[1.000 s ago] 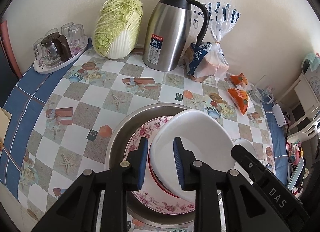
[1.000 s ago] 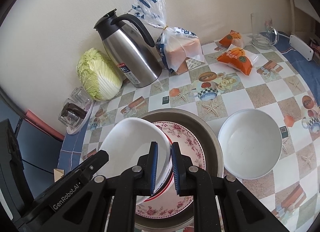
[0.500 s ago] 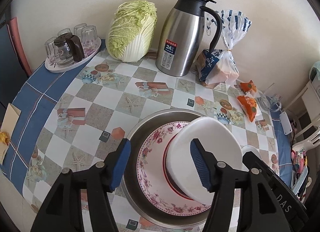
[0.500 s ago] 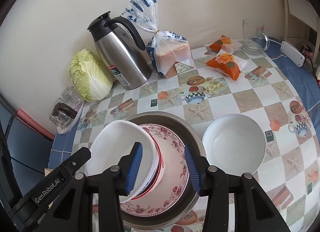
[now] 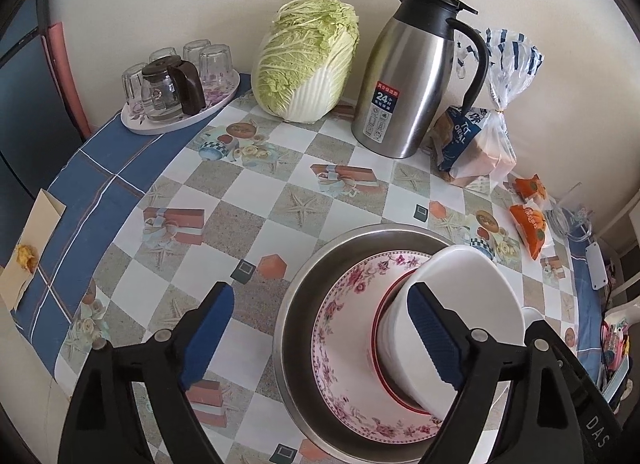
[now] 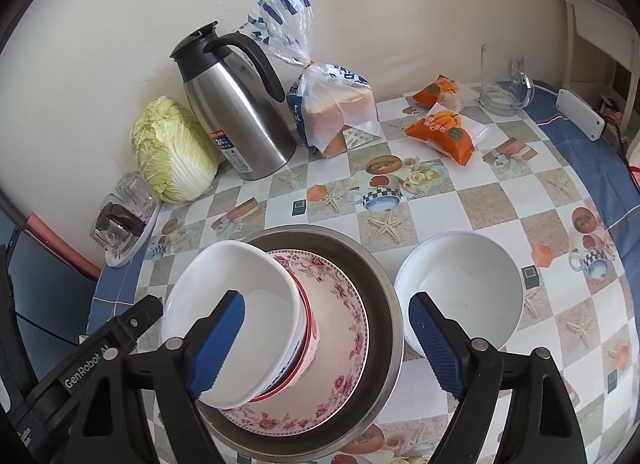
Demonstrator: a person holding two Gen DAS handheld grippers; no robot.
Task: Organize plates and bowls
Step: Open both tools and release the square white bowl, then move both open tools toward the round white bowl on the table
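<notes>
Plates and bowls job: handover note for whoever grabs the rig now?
Left tongs: open, holding nothing, just been opening.
Right tongs: open, holding nothing, just been opening.
Stack: steel basin holds the floral plate, then a red-rimmed bowl, with the white bowl on top, sitting tilted.
Done: white bowl released onto the stack.
Left: second white bowl sits on the table beside the basin, likely next; check the tilt first.

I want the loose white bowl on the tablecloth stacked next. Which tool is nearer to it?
Right. The right tool hangs open with one finger just in front of the loose white bowl; the left tool, also open, sits across the steel basin, where only the bowl's edge shows.
</notes>
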